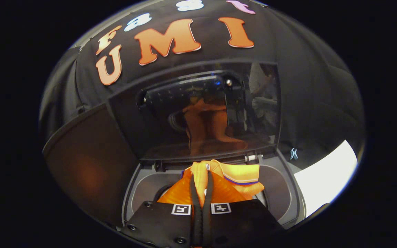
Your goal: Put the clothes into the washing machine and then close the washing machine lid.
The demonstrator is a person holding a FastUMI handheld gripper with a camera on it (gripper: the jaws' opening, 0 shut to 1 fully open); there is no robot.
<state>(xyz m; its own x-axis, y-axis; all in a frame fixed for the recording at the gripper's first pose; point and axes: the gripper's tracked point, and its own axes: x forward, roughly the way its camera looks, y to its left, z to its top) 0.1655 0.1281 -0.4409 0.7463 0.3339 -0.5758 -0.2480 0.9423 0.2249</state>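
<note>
Gripper view: gripper [202, 179] w/ both fingers pressed together, pinching a fold of the orange garment [234, 177] between the pads, so it's clamped on the cloth. Garment bunches just ahead of and around the fingertips, collar w/ a blue stripe lying at approx 2 o'clock from the tips; it hangs over the washing machine [284, 186] opening, whose grey rim curves round at 3 and 9 o'clock of the fingers. Can't tell if the cloth's lower end already touches the drum. Beyond, at 12 o'clock, the lid [157, 113] stands raised and tilted back, dark glass mirroring the orange cloth. Progress, as I judge it: clothes picked up and brought above the tub, not yet released; remaining: lower, let go, then swing the lid down.
</note>
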